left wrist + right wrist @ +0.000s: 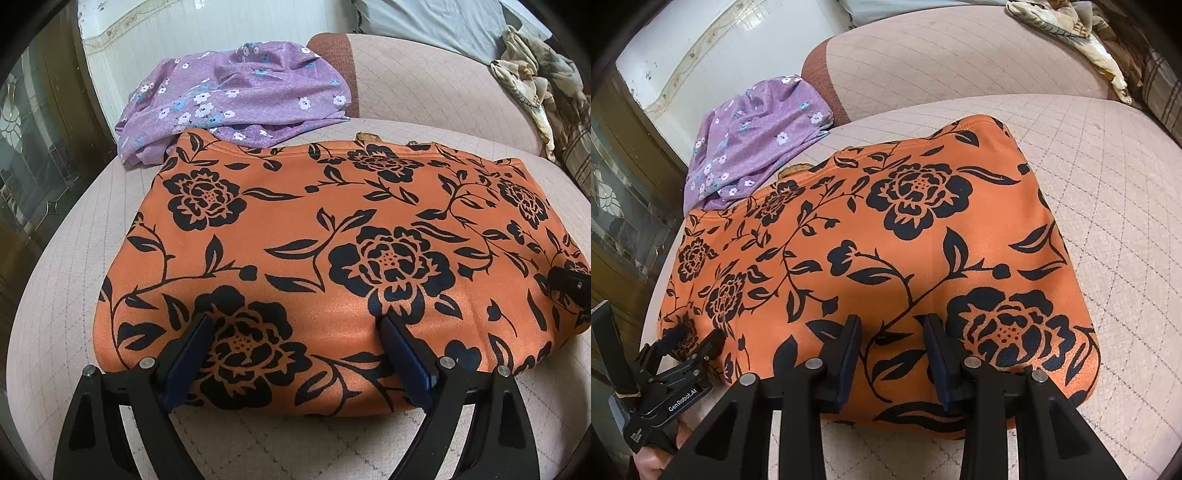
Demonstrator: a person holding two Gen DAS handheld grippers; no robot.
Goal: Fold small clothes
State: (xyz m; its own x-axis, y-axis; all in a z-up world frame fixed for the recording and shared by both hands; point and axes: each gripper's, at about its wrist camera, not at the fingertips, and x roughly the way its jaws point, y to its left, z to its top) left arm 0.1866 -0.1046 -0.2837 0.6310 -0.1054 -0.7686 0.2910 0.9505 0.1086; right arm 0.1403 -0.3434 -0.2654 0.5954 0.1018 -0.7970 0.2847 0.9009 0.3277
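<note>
Covering most of the scene, the quilted pink sofa seat (66, 266) serves as the work surface, its broad flat cushion giving the cloth room to lie spread. The orange floral garment (332, 236) lies flat on that seat as a neat rectangle with rounded corners, apparently already doubled over, its near edge running just in front of both tools so that either can reach the hem without stretching. Behind it, touching its far edge, the purple flowered garment (236, 96) sits bunched against the sofa arm, judged to be waiting its turn or set aside clear of the folding area. A crumpled patterned blanket (535, 81) lies well apart at the far right and plays no part. The left gripper (295, 325) hovers over the near-left portion of the orange cloth with its jaws spread wide, nothing between the pads, a stance suited to straddling a thick folded edge. The right gripper (892, 328) is positioned over the near edge further right, its jaws parted to a narrower gap; the fabric passes beneath them and no pinch is visible, so it holds nothing. Both tools point steeply down at the hem, which suggests the next fold will be lifted from this edge toward the far side.
</note>
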